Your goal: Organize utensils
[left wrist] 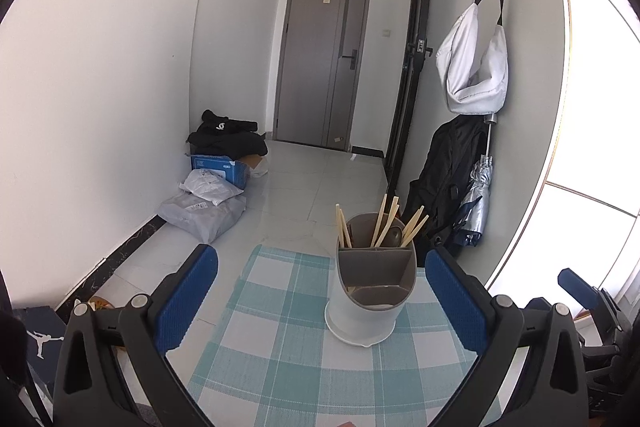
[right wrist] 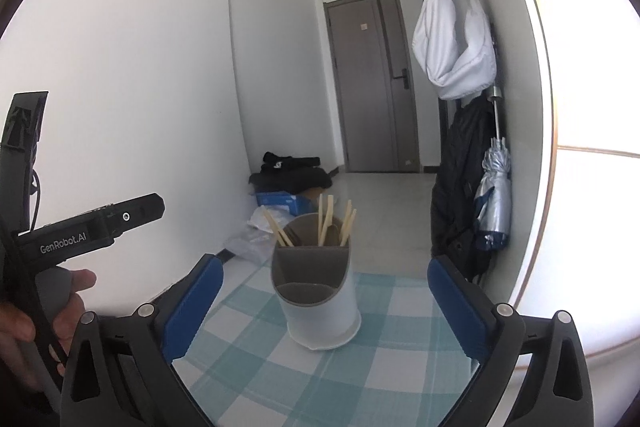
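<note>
**Utensil holder centred between two wide-open grippers**

A white utensil holder (left wrist: 370, 291) with grey dividers is seen at lower centre of both views, standing upright on a teal-checked tablecloth (left wrist: 280, 347). Wooden chopsticks (left wrist: 384, 221) are held in its rear compartments; the front compartment's contents cannot be told. The left gripper (left wrist: 322, 303) is spread wide, nothing gripped. The right gripper (right wrist: 322, 301) is likewise wide and empty. A hand (right wrist: 60, 311) is seen at lower left of the right view.

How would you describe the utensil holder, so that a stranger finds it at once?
On the checked tablecloth stands the white utensil holder, the only object there. Its grey insert is split into compartments, and pale chopsticks stick up from the back ones.
</note>
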A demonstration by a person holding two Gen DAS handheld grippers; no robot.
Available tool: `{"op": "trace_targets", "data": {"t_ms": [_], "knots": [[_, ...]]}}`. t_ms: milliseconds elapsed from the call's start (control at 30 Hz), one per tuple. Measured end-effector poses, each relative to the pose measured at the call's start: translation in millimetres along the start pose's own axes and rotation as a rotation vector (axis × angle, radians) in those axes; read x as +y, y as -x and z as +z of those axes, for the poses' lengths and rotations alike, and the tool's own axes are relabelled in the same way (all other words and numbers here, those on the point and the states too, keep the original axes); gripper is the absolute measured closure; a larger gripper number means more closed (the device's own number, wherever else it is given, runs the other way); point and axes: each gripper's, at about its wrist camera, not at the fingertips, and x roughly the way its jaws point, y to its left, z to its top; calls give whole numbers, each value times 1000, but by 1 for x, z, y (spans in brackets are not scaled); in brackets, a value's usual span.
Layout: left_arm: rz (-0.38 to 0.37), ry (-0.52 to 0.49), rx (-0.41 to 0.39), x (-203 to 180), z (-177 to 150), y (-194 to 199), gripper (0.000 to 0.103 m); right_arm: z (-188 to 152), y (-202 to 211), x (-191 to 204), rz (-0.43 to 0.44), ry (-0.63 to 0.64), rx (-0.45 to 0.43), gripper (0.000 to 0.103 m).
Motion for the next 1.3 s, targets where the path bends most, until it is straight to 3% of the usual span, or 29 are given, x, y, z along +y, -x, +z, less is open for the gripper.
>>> {"op": "trace_targets", "data": {"t_ms": [500, 1300], "knots": [[48, 32, 20, 0, -6, 2, 1, -4, 5, -1, -6, -11, 2, 0], [18, 22, 24, 0, -10, 5, 1, -8, 4, -8, -22, -47, 20, 0]]}}
